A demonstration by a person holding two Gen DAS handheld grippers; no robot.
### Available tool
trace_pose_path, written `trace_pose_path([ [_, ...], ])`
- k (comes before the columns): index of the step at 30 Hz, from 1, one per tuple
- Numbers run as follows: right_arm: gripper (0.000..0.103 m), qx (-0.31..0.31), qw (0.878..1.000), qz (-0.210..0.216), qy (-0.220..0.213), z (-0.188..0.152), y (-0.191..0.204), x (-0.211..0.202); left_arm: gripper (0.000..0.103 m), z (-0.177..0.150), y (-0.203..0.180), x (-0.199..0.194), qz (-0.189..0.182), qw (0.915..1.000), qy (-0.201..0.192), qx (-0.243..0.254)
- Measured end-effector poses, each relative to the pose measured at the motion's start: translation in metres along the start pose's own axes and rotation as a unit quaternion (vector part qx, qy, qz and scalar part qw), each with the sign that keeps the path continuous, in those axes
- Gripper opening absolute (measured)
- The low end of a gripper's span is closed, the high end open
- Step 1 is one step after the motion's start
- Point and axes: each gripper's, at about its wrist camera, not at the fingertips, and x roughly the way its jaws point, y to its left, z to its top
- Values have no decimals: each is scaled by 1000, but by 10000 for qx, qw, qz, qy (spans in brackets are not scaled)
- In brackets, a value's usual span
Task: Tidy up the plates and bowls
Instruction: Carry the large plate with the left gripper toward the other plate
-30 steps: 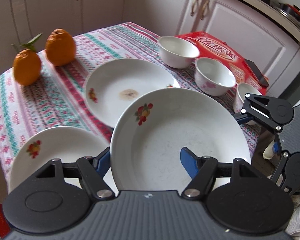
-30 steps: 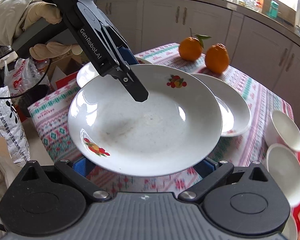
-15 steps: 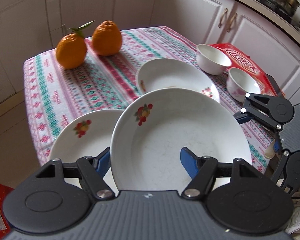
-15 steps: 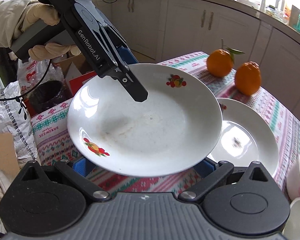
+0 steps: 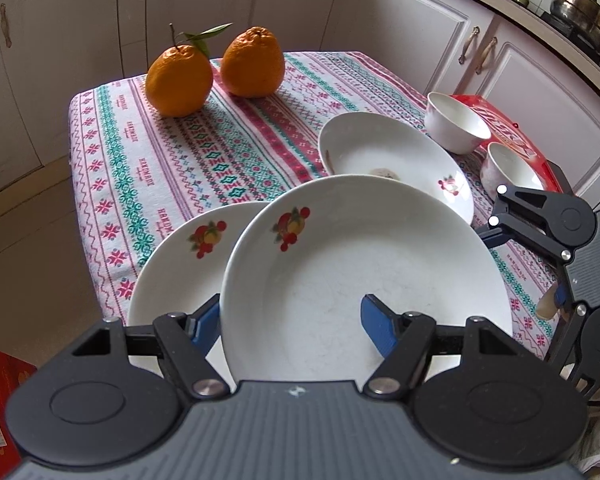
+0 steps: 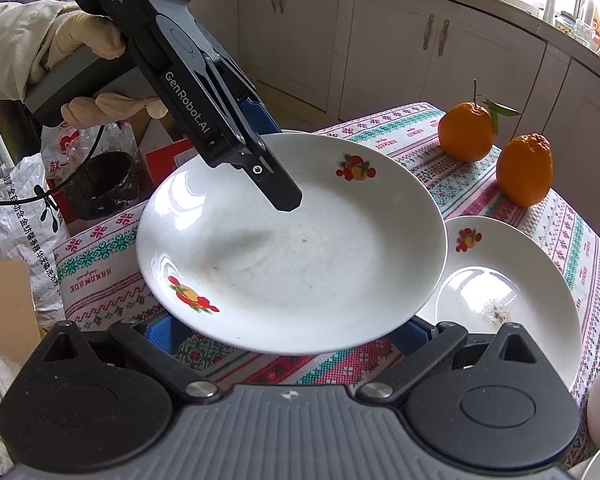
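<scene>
Now, view by view.

Left wrist view, left gripper (image 5: 296, 322): jaws partly open and clamped across the near rim of the held plate (image 5: 364, 276), one blue finger under it, the other on its inner face.
Held plate: raised above the tablecloth (image 5: 172, 152), overlapping the fruit-print plate (image 5: 180, 272) and the stained plate (image 5: 392, 156) lying there.
Hidden: the right gripper (image 5: 496, 228) reaches the plate's far edge; its pads are covered.

Right wrist view, right gripper (image 6: 288, 328): both blue fingers sit below the held plate (image 6: 292, 248); whether they pinch it is unclear.
Left gripper (image 6: 272, 168): gloved hand (image 6: 80, 68) holds it; one finger lies over the plate's rim.
Cut off: bowls at the right edge.
</scene>
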Motion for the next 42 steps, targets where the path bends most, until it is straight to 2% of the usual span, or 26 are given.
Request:
trace_pose_path([
  [10,103,223,9996,144,116,6,-2,6,71,0,11,4,-27,9999,-8,-103],
  [27,103,315,9980,-21,553,23,1,14,71,1,21,14,-67,9998,78,-170],
  [42,103,336,9971,-63,680,29,2,16,72,4,27,19,-88,9995,186,-220],
])
